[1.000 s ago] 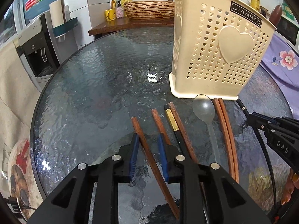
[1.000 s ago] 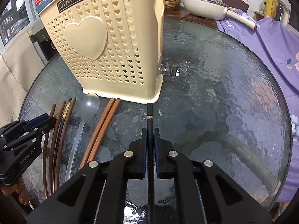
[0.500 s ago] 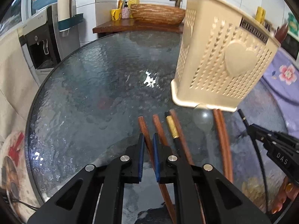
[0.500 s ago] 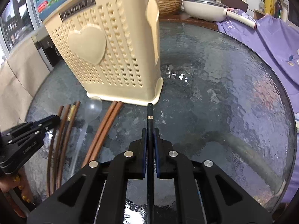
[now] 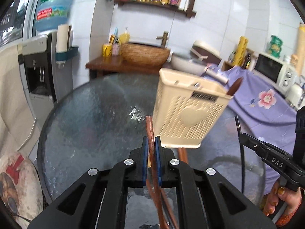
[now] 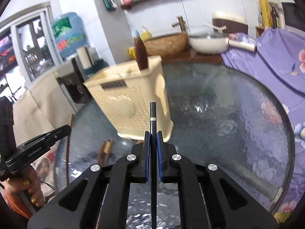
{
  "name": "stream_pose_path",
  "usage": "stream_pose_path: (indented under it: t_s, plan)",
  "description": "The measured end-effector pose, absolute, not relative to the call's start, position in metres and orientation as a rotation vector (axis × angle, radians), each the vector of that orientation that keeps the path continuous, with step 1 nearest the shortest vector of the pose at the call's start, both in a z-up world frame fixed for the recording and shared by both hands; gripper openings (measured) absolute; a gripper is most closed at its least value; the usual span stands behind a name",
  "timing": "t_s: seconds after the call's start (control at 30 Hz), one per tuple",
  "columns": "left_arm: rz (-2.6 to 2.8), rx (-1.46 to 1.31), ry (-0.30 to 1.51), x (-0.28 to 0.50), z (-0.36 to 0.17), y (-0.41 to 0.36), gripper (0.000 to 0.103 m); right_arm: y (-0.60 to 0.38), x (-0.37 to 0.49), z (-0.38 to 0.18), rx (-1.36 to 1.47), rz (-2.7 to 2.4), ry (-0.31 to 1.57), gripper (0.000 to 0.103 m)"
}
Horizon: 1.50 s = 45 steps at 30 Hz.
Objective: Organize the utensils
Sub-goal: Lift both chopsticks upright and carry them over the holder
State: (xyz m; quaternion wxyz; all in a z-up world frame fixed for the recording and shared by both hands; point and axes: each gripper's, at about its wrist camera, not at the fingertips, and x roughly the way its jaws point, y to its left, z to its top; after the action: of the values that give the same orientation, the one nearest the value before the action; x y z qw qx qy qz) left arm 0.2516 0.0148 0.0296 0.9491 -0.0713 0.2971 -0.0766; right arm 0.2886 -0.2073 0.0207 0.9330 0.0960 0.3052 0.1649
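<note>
My left gripper (image 5: 151, 141) is shut on a brown wooden chopstick (image 5: 149, 127) and holds it raised above the glass table (image 5: 91, 110), its tip beside the cream perforated utensil basket (image 5: 187, 114). My right gripper (image 6: 153, 136) is shut on a black chopstick (image 6: 152, 114) with a gold band, also lifted, pointing at the basket (image 6: 129, 103). A dark wooden handle (image 6: 141, 55) stands in the basket. Other brown chopsticks (image 6: 105, 148) and a clear spoon (image 6: 124, 143) lie on the table in front of the basket.
A purple flowered cloth (image 5: 266, 99) covers a surface to the right. A water dispenser (image 5: 38, 72) stands at the left. A wooden side table with a woven bowl (image 5: 144, 54) and a white pan (image 6: 208, 42) is behind the glass table.
Both grippers have lifted up off the table with their chopsticks. The left gripper closed on the brown chopstick a second ago. The views now tilt upward toward the room.
</note>
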Motion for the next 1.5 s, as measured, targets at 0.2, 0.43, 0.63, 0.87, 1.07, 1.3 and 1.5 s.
stream_pose_path:
  t_s: [0.2, 0.43, 0.63, 0.87, 1.07, 1.3, 1.5]
  plan:
    - [-0.181, -0.145, 0.541, 0.236, 0.054, 0.011, 0.007, -0.213, 0.267, 0.050, 0.211, 0.380, 0.539, 0.008]
    - [-0.201, -0.156, 0.495, 0.217, 0.069, 0.012, 0.007, -0.204, 0.248, 0.069, 0.178, 0.411, 0.491, 0.008]
    - [-0.214, -0.159, 0.465, 0.205, 0.081, 0.016, 0.007, -0.198, 0.237, 0.078, 0.163, 0.429, 0.468, 0.008]
    - [-0.224, -0.147, 0.419, 0.194, 0.096, 0.017, 0.006, -0.192, 0.226, 0.092, 0.143, 0.443, 0.428, 0.008]
    - [-0.231, -0.140, 0.402, 0.192, 0.104, 0.014, 0.006, -0.188, 0.226, 0.103, 0.125, 0.454, 0.405, 0.008]
    - [-0.243, -0.131, 0.384, 0.194, 0.115, 0.011, 0.006, -0.186, 0.232, 0.115, 0.108, 0.466, 0.401, 0.008]
    - [-0.260, -0.111, 0.346, 0.204, 0.139, 0.006, 0.006, -0.192, 0.243, 0.132, 0.132, 0.491, 0.404, 0.008]
